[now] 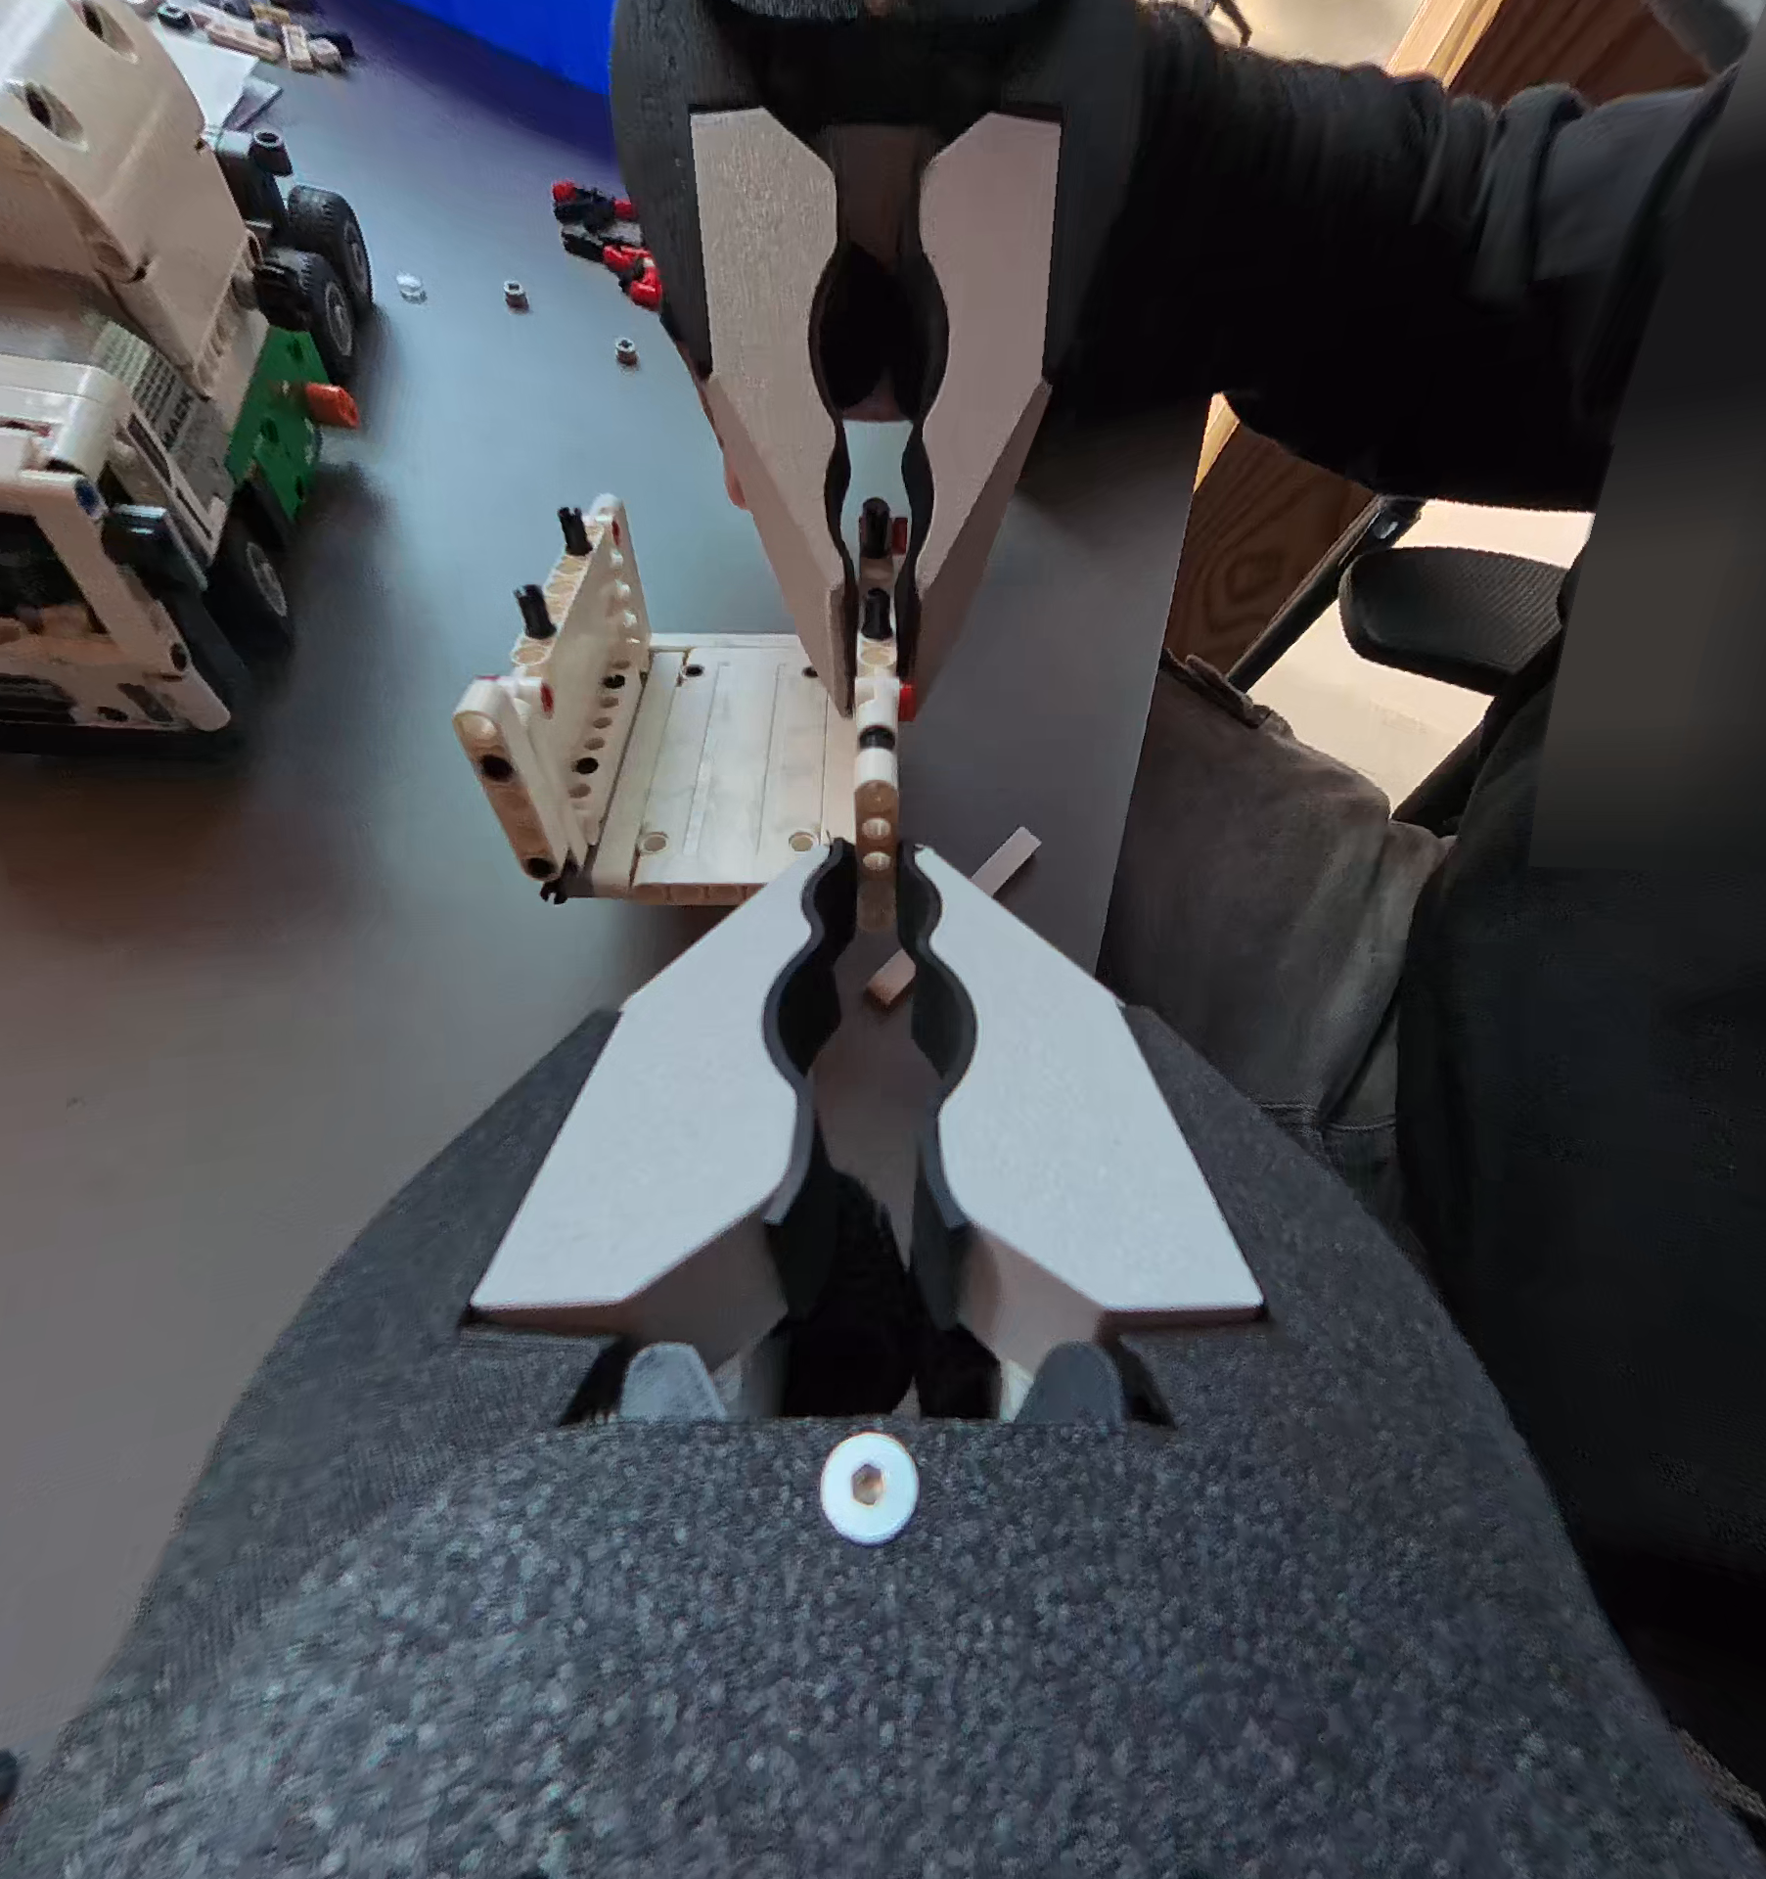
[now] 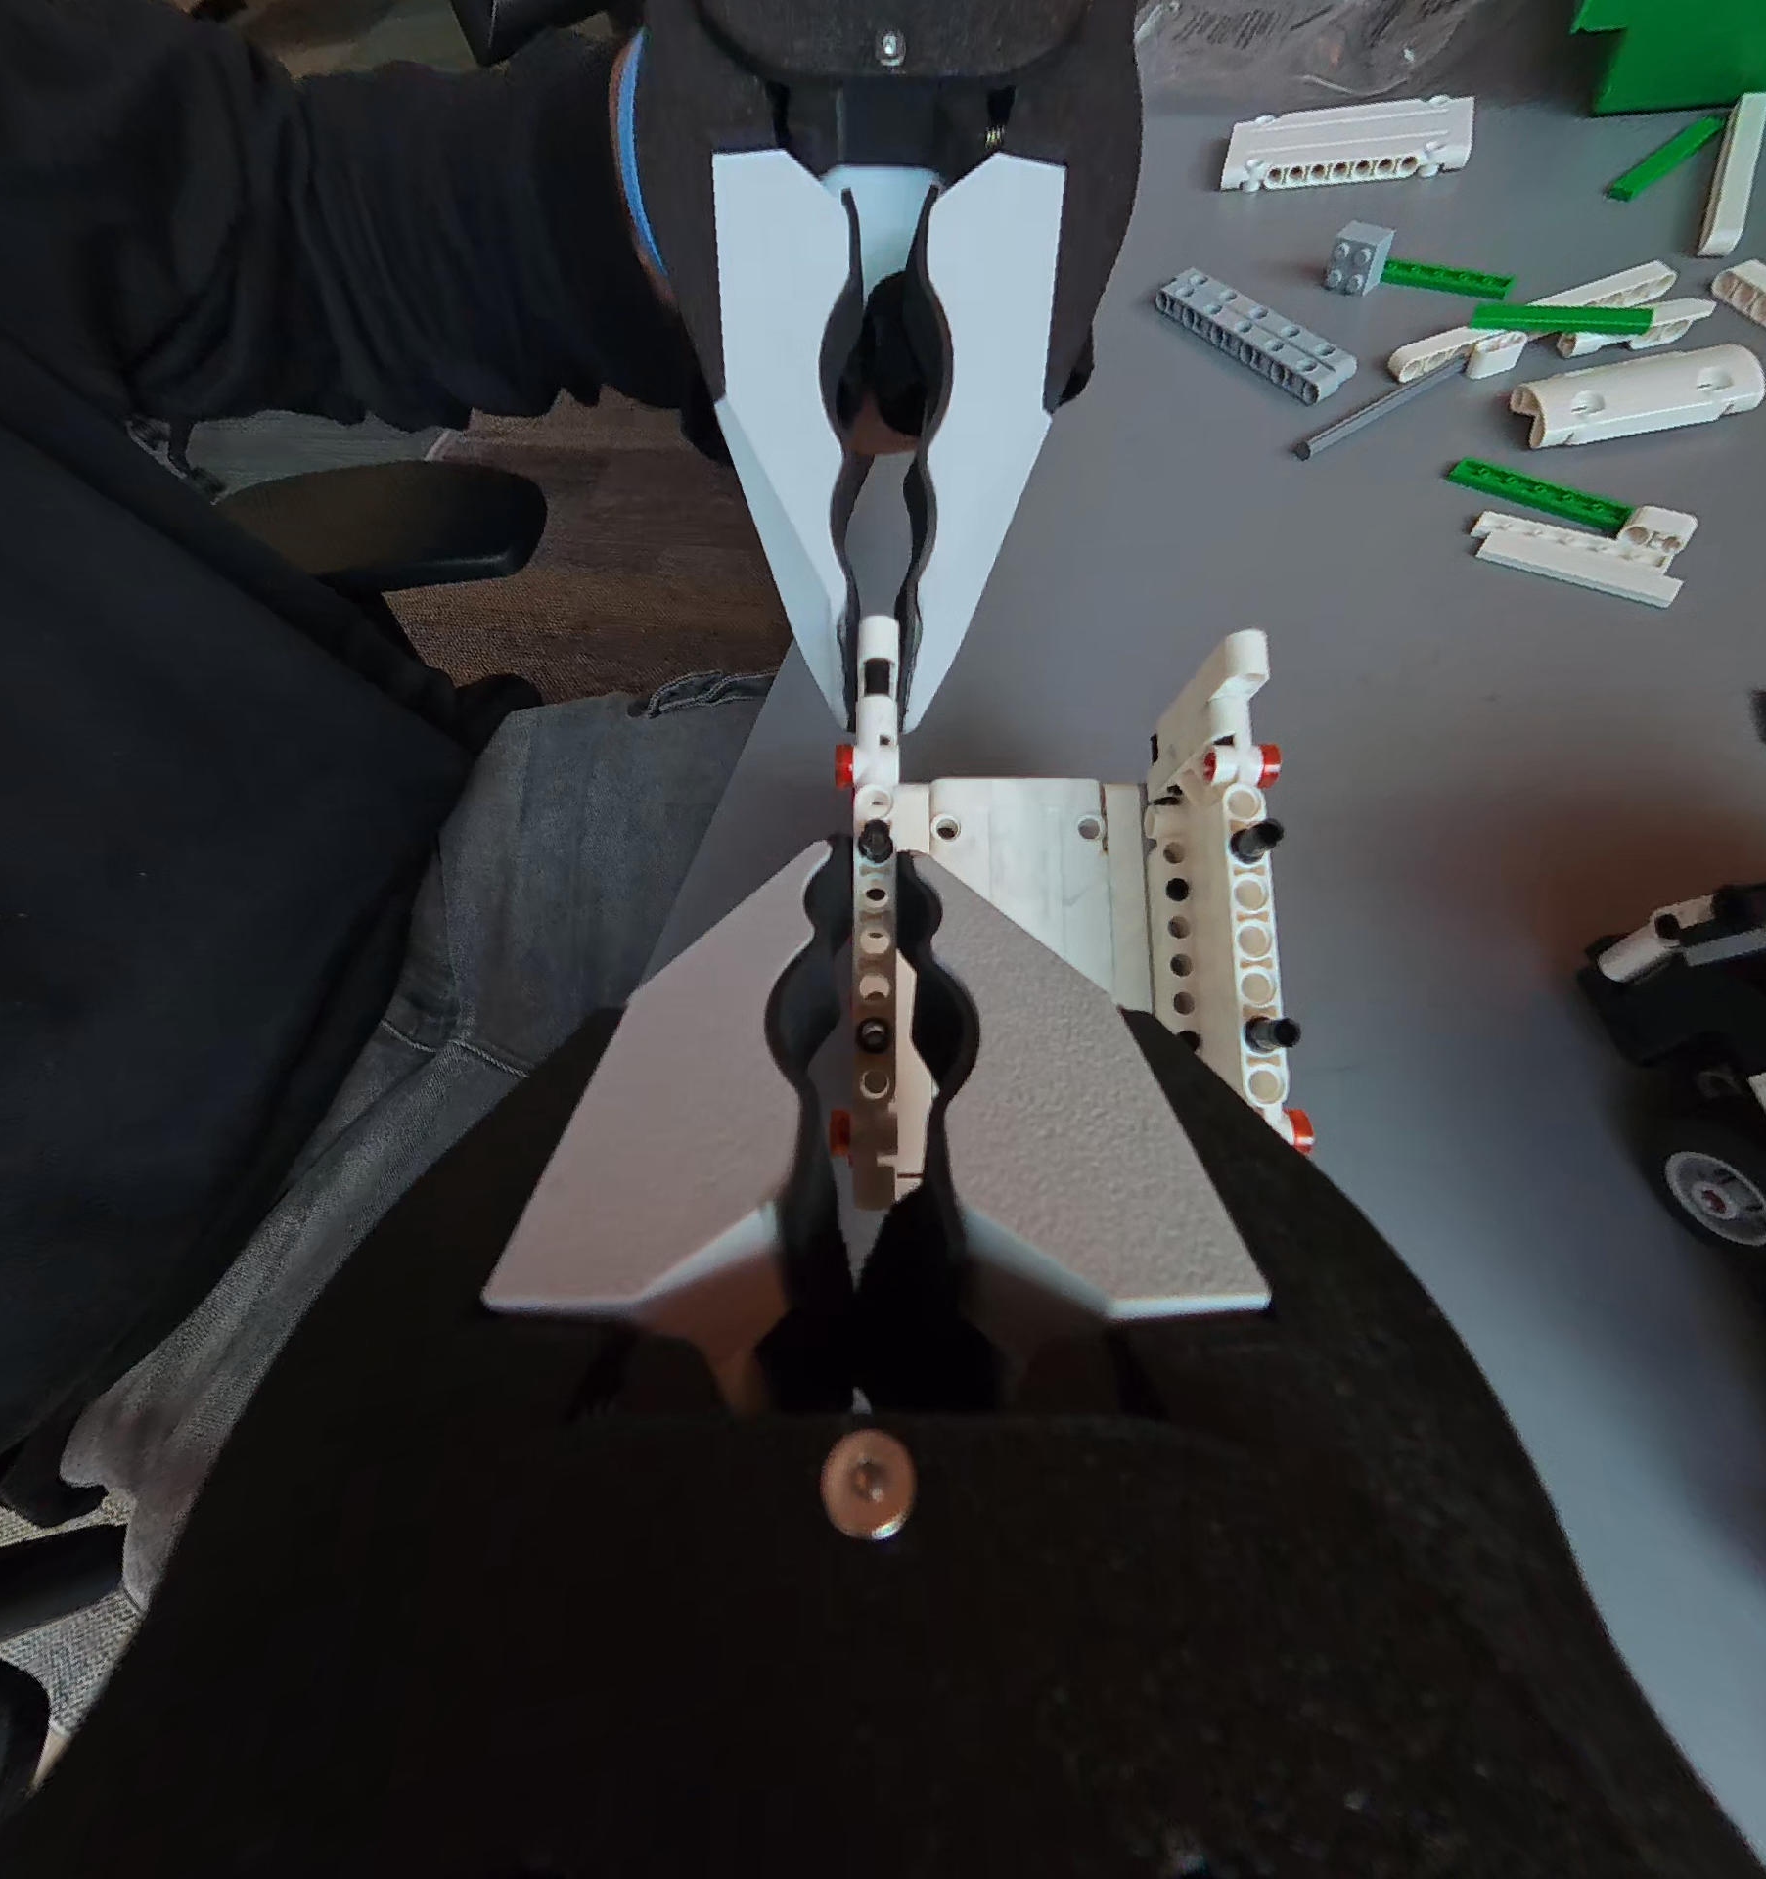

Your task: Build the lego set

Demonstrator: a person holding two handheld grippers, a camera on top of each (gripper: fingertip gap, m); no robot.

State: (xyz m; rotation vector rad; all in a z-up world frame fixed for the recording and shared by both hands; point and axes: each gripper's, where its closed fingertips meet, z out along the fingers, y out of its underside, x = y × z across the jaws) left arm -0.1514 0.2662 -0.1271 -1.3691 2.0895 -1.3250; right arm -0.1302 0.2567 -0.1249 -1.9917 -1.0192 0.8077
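In the left wrist view, your left gripper point(image 1: 873, 864) was pinching the near end of a white beam with holes point(image 1: 876, 783), its pads point(image 1: 828, 895) closed on both faces, while the right gripper point(image 1: 873, 630) came in from 12 o'clock and pinched the far end of the same beam. This beam formed one upright side of a small white assembly: a flat white panel point(image 1: 726, 752) lay at 10 o'clock from your fingertips, with a second side beam point(image 1: 573, 671) carrying black pins beyond it. A loose tan strip point(image 1: 1000, 864) lay on the dark table point(image 1: 248, 1017) just at 2 o'clock, and a white and green toy truck point(image 1: 116, 427) stood well apart at 10 o'clock. In the right wrist view, your right gripper point(image 2: 873, 864) held the beam point(image 2: 873, 976) deep between its pads, and the left gripper point(image 2: 873, 661) closed on the other end at 12 o'clock. I judge the risk was this: if your two hands pulled or twisted unequally, the beam could pop off the panel point(image 2: 1041, 854) or slip out. The table edge was very near at 9 o'clock, so a freed piece could fall. Loose white and green pieces point(image 2: 1570, 346) lay at 2 o'clock, away from your path.
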